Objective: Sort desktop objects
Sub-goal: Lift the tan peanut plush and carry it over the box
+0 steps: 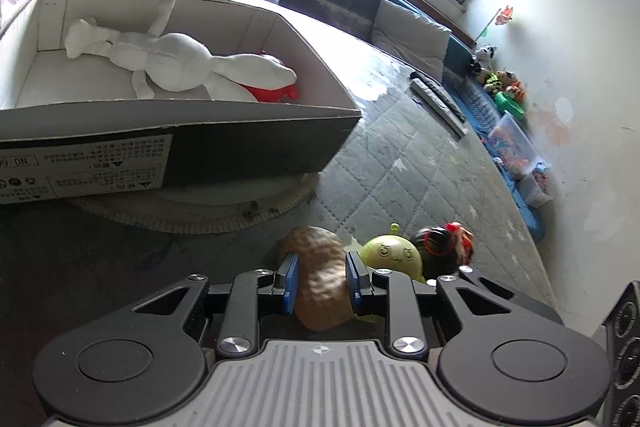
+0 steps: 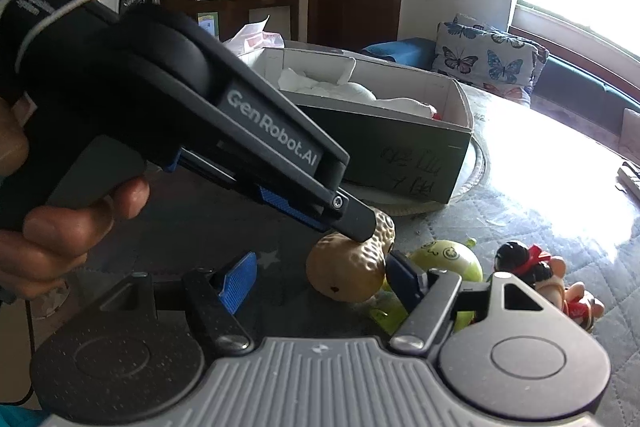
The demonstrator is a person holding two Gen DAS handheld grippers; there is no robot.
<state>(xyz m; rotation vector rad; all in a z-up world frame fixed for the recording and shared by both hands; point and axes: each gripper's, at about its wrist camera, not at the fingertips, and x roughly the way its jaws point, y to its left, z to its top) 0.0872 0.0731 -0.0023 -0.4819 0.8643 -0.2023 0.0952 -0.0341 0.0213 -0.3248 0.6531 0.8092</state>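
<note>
Left gripper [image 1: 322, 279]: blue pads pressed on both sides of the peanut toy [image 1: 324, 279]; pinching it at its waist; in the right wrist view the same gripper [image 2: 362, 227] comes in from the upper left, its dark fingertip down on the peanut toy [image 2: 352, 267]; the person's hand [image 2: 60, 227] wraps its handle
Right gripper [image 2: 320, 281]: tongs spread wide; left pad [image 2: 238, 281] well apart from the peanut; right pad [image 2: 404, 279] just beside the peanut's right edge; holding nothing
Peanut toy: tan, dimpled; low over the grey quilted cover [image 1: 400, 155]; whether it touches the cover I cannot tell; just in front of the box
Green ball [image 1: 390, 255]: yellow-green, drawn face; on the cover just right of the peanut; seen again behind the right pad [image 2: 448, 259]
Doll [image 2: 532, 271]: black hair, red band; lying on the cover right of the ball
Box [image 1: 200, 139]: open cardboard, dark outside, white inside; stands on a round pale mat [image 1: 200, 215] behind the toys
In the box: white plush rabbit [image 1: 168, 55] lying flat; a red thing [image 1: 276, 91] partly under its ear
Remotes [image 1: 440, 99]: two, side by side near the table's far edge
Cushion [image 2: 488, 59]: butterfly print, on the bench past the table
</note>
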